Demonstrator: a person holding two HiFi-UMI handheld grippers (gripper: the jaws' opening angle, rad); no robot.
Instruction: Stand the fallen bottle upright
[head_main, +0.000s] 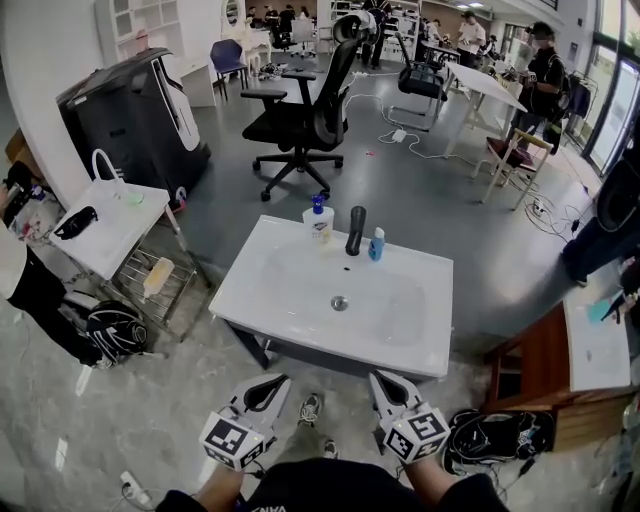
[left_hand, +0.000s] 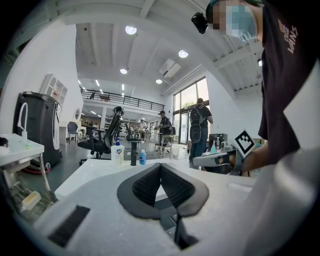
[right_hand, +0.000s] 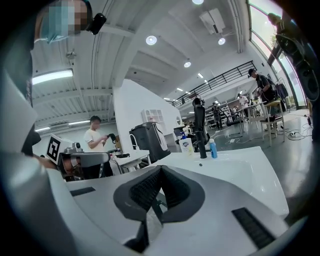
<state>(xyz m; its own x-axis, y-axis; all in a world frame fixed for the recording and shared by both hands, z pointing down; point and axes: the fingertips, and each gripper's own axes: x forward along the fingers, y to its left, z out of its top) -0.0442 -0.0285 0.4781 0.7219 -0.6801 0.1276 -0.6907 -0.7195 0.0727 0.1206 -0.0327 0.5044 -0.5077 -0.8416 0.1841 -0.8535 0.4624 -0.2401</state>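
Small blue bottle (head_main: 376, 244) stands upright at the washbasin's (head_main: 240, 287) far rim, just right of the black faucet (head_main: 355, 230), its long axis vertical. It lies straight across the basin, nearer the right tool (head_main: 383, 384) than the left tool (head_main: 272, 384). Both tools' jaws are together on nothing.

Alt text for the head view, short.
A white sink stands in an open workshop, with a black faucet at its back rim between an upright white pump bottle and a small upright blue bottle. Below it, the left gripper and right gripper are shut and empty, short of the sink.
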